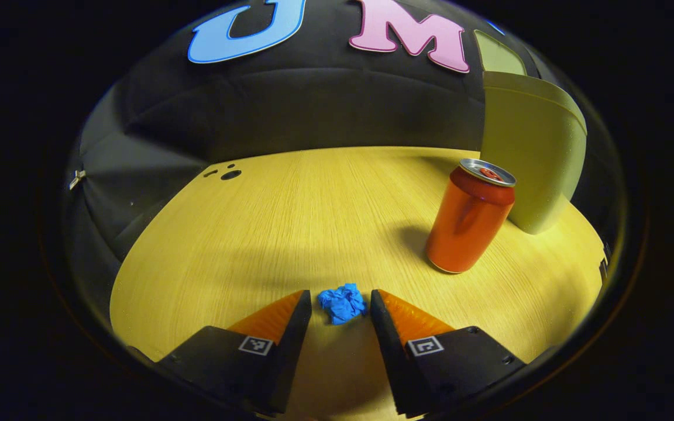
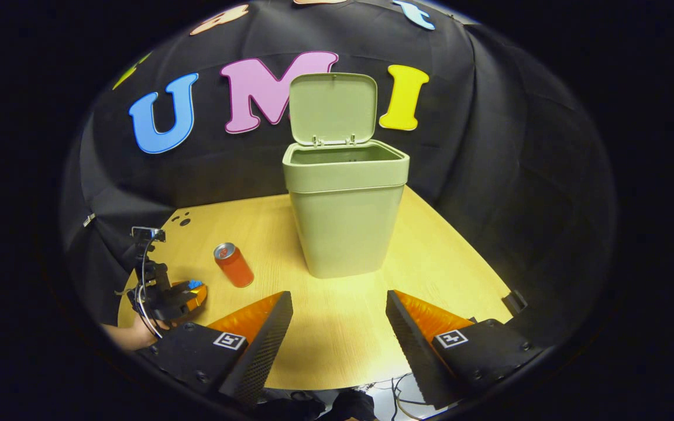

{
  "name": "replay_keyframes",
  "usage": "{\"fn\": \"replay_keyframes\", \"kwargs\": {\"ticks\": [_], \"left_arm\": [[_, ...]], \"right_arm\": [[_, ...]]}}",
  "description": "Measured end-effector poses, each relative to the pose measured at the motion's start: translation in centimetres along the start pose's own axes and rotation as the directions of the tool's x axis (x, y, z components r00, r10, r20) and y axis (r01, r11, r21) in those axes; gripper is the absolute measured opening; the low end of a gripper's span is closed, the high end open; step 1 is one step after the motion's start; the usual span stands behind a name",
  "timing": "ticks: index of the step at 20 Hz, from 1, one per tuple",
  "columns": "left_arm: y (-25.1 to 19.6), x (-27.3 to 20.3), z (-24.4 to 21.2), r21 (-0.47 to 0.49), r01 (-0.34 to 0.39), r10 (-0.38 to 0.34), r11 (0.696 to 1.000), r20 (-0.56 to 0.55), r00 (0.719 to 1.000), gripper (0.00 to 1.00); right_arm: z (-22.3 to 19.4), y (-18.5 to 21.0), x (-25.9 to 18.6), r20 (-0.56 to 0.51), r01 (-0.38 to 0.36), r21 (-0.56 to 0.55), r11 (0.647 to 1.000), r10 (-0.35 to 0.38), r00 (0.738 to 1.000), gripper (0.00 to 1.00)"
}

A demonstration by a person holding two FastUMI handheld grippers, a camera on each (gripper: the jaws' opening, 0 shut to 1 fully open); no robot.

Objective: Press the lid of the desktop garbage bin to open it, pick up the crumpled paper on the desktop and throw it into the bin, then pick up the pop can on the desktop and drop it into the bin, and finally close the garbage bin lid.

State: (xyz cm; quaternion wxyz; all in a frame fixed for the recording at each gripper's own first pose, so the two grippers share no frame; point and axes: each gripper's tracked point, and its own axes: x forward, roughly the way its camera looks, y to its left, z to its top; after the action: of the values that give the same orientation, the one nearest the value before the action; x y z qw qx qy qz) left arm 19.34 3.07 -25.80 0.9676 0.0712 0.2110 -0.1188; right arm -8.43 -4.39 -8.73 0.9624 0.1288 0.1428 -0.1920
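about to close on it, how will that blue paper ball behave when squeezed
The crumpled paper looks loosely wadded, so it will probably compress rather than resist. It seems very light and may scoot on the smooth table if one side of the left claw touches first.

In the left gripper view the garbage bin point(image 1: 533, 152) is cut off at the right rim, so just one curved side wall shows; its lid and opening cannot be seen there. The pop can point(image 1: 470, 217) covers the bin's lower left corner.

In the right gripper view the crumpled paper point(image 2: 195, 284) is a tiny speck near the table's point(image 2: 337, 345) left edge (too small to tell whether the left gripper point(image 2: 188, 294) touches it). The hand point(image 2: 138, 333) holding that gripper is cut off at the view's lower left. The bin's inside is hidden behind its front wall, and the table's near edge lies behind the right gripper point(image 2: 340, 313).
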Motion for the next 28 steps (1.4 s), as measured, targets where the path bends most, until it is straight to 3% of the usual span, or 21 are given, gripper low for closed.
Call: {"fn": "replay_keyframes", "kwargs": {"ticks": [2,4,5,6,8,12,17,24,28], "left_arm": [[-0.1,-0.1,0.0,0.005,-0.003,0.003,1.0,0.003,1.0,0.58],[-0.4,0.0,0.1,0.007,0.004,-0.004,1.0,0.004,1.0,0.48],[-0.6,0.0,0.0,0.01,0.008,-0.008,1.0,0.005,1.0,0.48],[-0.8,0.0,0.0,0.016,0.009,-0.009,1.0,0.003,1.0,0.39],[-0.8,-0.1,0.1,0.02,0.012,-0.012,1.0,0.001,1.0,0.4],[-0.8,-0.3,0.4,0.02,0.008,-0.007,1.0,-0.024,1.0,0.28],[-0.3,-2.7,3.3,0.025,-0.006,0.005,1.0,0.021,1.0,0.24],[-0.7,-9.1,11.5,0.06,-0.034,0.023,0.998,0.169,0.985,0.26],[-3.5,-12.3,16.5,0.04,0.007,-0.017,0.999,0.241,0.97,0.27]], "right_arm": [[-0.2,0.3,-0.1,-0.004,-0.007,-0.005,1.0,0.007,1.0,1.0],[-0.4,0.4,-0.1,-0.008,-0.013,-0.005,1.0,0.013,1.0,1.0],[-0.4,0.4,-0.1,-0.008,-0.014,-0.004,1.0,0.014,1.0,1.0],[-0.4,0.3,-0.2,-0.007,-0.014,-0.004,1.0,0.014,1.0,1.0],[-0.6,0.0,-0.3,-0.011,-0.013,0.002,1.0,0.013,1.0,1.0],[-1.2,-0.4,-0.3,-0.018,-0.014,0.02,1.0,0.014,1.0,1.0],[-1.5,-1.1,0.0,-0.023,-0.021,0.022,1.0,0.021,1.0,1.0],[-1.0,-2.2,1.2,-0.013,-0.059,0.032,0.998,0.059,0.998,1.0],[-0.8,-3.6,1.8,-0.006,-0.079,0.043,0.996,0.079,0.997,1.0]]}}
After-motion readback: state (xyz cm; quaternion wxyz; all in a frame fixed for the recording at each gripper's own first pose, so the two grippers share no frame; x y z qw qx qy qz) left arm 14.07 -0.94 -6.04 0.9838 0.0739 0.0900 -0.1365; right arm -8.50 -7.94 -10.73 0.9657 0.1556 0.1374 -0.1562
